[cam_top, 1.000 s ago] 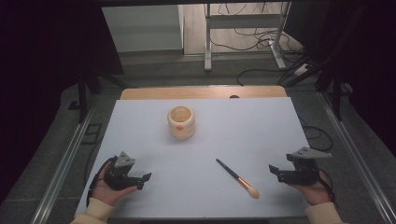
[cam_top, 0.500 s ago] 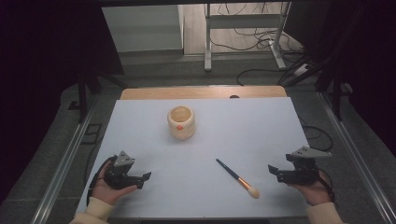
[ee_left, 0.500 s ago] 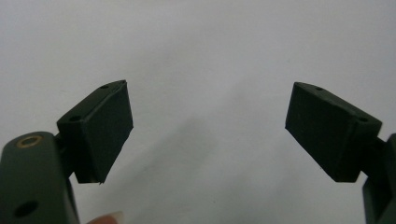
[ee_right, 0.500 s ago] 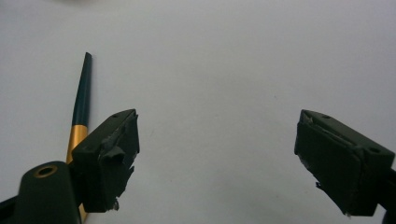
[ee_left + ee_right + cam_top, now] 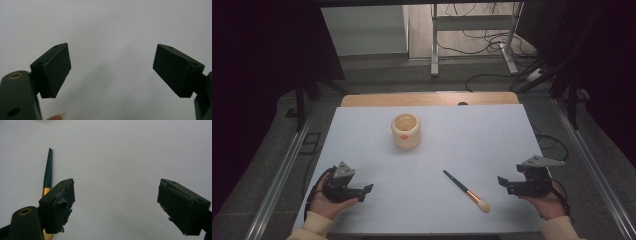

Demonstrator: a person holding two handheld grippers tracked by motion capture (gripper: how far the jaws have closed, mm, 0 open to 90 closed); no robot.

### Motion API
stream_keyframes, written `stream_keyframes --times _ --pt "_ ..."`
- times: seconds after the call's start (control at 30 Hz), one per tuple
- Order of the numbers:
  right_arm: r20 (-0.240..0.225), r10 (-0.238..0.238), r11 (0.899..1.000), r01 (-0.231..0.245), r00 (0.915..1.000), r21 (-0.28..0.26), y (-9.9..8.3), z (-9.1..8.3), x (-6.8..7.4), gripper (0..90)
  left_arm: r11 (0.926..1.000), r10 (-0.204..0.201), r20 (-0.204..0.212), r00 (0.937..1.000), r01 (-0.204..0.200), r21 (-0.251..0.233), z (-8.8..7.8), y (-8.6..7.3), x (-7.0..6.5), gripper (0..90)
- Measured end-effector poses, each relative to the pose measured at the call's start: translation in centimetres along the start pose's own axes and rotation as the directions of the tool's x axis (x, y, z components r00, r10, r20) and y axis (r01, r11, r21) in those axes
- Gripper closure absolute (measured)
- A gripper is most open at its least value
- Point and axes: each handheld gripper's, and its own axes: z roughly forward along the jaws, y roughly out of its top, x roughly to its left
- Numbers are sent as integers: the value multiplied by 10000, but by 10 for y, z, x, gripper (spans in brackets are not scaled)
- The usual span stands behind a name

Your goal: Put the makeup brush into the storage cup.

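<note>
A makeup brush [image 5: 466,191] with a dark handle, gold ferrule and pale bristles lies on the white table [image 5: 432,150], slanting toward the near right. A cream round cup [image 5: 406,131] with a small orange mark stands at the middle back. My left gripper [image 5: 365,191] rests at the near left, open, with nothing between its jaws [image 5: 110,70]. My right gripper [image 5: 503,182] sits at the near right, open and empty [image 5: 116,200], a short way right of the brush's bristle end. In the right gripper view the brush [image 5: 47,177] runs past the left jaw's outer side.
A wooden strip [image 5: 432,99] edges the table's far side. Metal rails [image 5: 282,175] run along both sides. Beyond the table stand a frame's metal legs [image 5: 434,45] and floor cables [image 5: 492,30]. Dark curtains flank the scene.
Both hands have barely shifted; the left gripper has edged slightly nearer the table's front. Brush and cup lie where they were.
</note>
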Motion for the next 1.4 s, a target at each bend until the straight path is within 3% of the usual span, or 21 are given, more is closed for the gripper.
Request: stream_keyframes --times 0.23,0.7,1.4 --pt "-41 -135 9999 135 9999 8 8 -5 4 147 10000 76 -6 10000 -76 58 -1 0 1 152" --pt "-163 -445 9962 456 9989 737 30 -12 21 142 10000 74 -20 10000 -74 16 -1 1 1 151" --pt "-245 -785 9901 808 9966 1150 41 0 34 151 9999 84 -42 10000 -84 83 -1 0 1 148"
